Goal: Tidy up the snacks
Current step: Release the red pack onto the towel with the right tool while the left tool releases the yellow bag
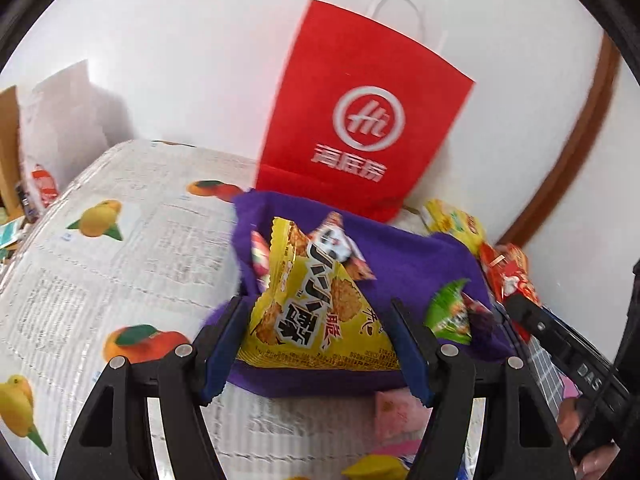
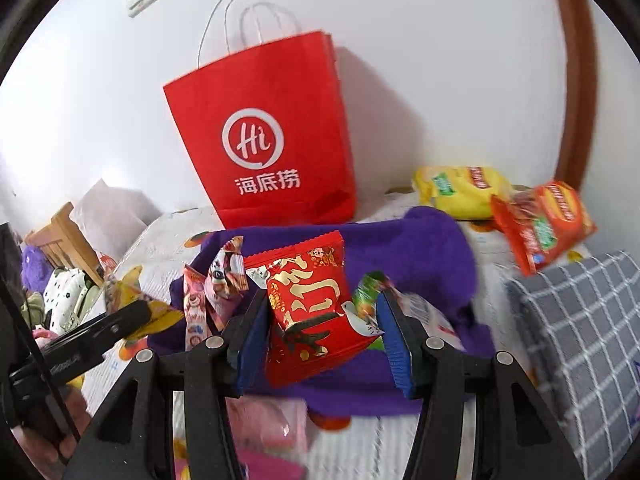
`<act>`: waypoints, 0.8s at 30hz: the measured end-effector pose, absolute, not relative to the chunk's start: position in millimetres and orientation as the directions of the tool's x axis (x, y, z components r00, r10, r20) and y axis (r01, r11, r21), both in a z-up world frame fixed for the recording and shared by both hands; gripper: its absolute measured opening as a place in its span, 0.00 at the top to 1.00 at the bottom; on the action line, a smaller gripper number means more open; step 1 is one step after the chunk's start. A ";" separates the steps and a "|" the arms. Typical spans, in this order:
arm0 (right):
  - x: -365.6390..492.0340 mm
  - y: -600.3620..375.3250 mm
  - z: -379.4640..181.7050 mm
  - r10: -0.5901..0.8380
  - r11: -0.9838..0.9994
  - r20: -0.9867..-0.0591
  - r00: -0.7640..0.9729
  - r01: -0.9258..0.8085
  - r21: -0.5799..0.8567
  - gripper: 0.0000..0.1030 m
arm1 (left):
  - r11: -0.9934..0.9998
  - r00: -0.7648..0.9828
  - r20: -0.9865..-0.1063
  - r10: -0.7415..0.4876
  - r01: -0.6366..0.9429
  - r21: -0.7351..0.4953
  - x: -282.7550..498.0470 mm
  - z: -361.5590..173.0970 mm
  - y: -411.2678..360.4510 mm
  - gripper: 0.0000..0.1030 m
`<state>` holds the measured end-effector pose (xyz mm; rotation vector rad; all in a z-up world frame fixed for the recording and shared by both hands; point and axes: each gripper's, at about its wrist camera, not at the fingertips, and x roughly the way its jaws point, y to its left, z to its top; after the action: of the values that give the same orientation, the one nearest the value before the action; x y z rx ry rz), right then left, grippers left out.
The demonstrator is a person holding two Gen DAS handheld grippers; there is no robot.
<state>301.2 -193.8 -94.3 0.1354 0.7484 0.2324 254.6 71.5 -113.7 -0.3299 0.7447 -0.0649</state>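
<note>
Left wrist: tongs clamped around yellow snack packet.

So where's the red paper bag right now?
The red paper bag stands upright against the white wall at the back in both views, directly behind the purple felt basket, left of the yellow chip bag.

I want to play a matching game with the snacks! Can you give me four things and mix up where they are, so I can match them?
Things:
1. yellow snack packet
2. red snack packet
3. red paper bag
4. purple cloth bin

Places:
A. stands at the white wall, behind the bin
B. between the fingers of the left gripper
C. on the fruit-print table cover, with small snacks inside
D. between the fingers of the right gripper

Pairs: 1-B, 2-D, 3-A, 4-C
</note>
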 end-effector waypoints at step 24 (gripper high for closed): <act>334.3 -180.7 -173.8 0.274 0.961 -0.767 0.580 -0.138 0.239 0.47 | 0.969 0.740 -0.659 -0.135 -0.042 -0.245 251.1 -116.3 52.7 0.34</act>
<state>334.3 -180.7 -173.8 0.1595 0.9215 0.2419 251.1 52.7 -116.3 -0.2515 0.7386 -0.0516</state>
